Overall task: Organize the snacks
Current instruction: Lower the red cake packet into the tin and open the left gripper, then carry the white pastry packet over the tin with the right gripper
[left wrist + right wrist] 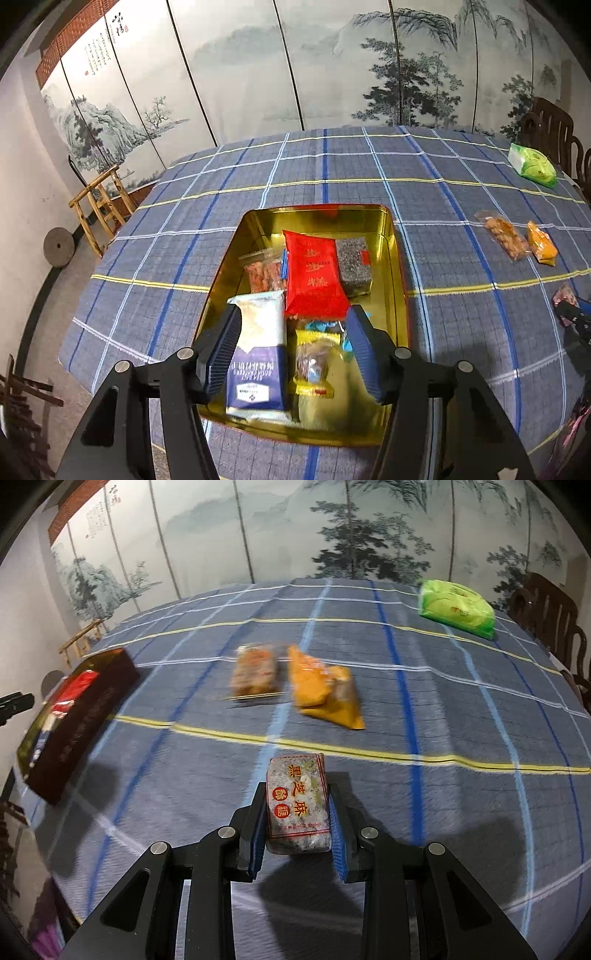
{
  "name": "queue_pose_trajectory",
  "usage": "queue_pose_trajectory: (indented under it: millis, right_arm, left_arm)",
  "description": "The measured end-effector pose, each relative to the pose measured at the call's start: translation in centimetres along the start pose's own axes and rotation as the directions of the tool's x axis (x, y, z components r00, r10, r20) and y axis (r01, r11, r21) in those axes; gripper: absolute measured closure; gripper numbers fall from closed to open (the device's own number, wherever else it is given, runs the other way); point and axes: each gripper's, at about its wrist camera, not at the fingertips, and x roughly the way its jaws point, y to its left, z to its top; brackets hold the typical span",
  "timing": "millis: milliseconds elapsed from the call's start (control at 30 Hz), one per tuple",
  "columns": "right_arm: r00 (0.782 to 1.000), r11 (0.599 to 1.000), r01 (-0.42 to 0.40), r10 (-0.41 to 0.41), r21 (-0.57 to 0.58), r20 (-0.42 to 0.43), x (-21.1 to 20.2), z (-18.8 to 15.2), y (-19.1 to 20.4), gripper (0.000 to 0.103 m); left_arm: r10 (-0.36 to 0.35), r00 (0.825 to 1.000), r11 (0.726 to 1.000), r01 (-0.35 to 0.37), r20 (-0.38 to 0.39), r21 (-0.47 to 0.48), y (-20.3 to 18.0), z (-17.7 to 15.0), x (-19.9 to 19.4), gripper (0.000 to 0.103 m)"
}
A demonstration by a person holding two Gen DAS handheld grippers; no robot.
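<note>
**Gold tin filling up, sesame bar in your right gripper**

Your left gripper (291, 350) is hanging over the near end of the rectangular gold-lined metal tin (397, 280), its blue-padded jaws standing apart and clear of the packets beneath them. Nothing is gripped there.

Inside the tin, a flat red foil packet (314, 275) with gold characters is lying at the centre. At its 3 o'clock a speckled grey block with a red label (354, 265) is sitting against it. At its 9 o'clock a clear zip bag of orange-pink snacks (263, 271) is partly tucked under it. Towards 6 o'clock, a white and navy packet (258, 354) is lying lengthwise; its white lettering is upside down and too small to read. Beside it a yellow-edged clear wrapper (316, 360) is showing brownish contents you cannot make out.

Your right gripper (298, 812) is pinching a grey speckled wrapped bar (297, 801) between narrow jaws, above the blue plaid tablecloth (461, 716). Its label is reading 黑芝麻 in yellow, with two red round seals below.

From that bar, a blurred clear bag of brown pieces (255, 672) is lying at 11 o'clock, an orange-yellow pouch (321, 688) at 12, and a green soft pack (456, 607) far off at 1 o'clock. The tin's dark outer wall is cut off at 9 o'clock.
</note>
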Motion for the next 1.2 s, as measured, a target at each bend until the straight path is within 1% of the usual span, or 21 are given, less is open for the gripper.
queue_pose_trajectory:
  millis: [133,200,333,533,833,1067,1200]
  right_arm:
    - [0.999,0.999,-0.038,0.038,-0.021,-0.008,-0.5,-0.3,2.2,0.073]
    - [0.999,0.998,-0.05,0.049,-0.039,-0.01,-0.7,-0.6,3.4,0.073]
    - [0.996,0.994,-0.084,0.083,-0.069,-0.019,-1.3,-1.0,5.9,0.073]
    - [0.99,0.982,-0.138,0.136,-0.129,-0.021,-2.3,-0.4,10.5,0.073]
    - [0.975,0.948,-0.221,0.223,-0.228,-0.018,-3.0,1.6,18.4,0.073]
    - [0.96,0.916,-0.274,0.277,-0.294,-0.033,-2.9,3.1,23.2,0.073]
    - [0.955,0.899,-0.293,0.294,-0.326,-0.046,-2.3,3.6,25.6,0.073]
  left_arm:
    - [-0.007,1.0,1.0,0.007,0.002,-0.01,0.4,-0.9,-0.7,0.043]
    - [-0.001,1.0,1.0,0.001,0.003,-0.01,0.7,-1.4,-1.0,0.038]
    - [0.003,1.0,1.0,-0.003,0.002,-0.02,1.5,-2.4,-1.5,0.038]
    - [0.008,1.0,0.999,-0.008,-0.003,-0.039,2.7,-3.5,-1.9,0.035]
    - [0.018,1.0,0.998,-0.018,-0.008,-0.066,4.4,-4.9,-2.2,0.03]
    - [0.034,0.999,0.996,-0.036,-0.017,-0.087,5.8,-5.9,-2.2,0.025]
    - [0.044,0.999,0.995,-0.046,-0.025,-0.091,6.4,-6.4,-2.1,0.023]
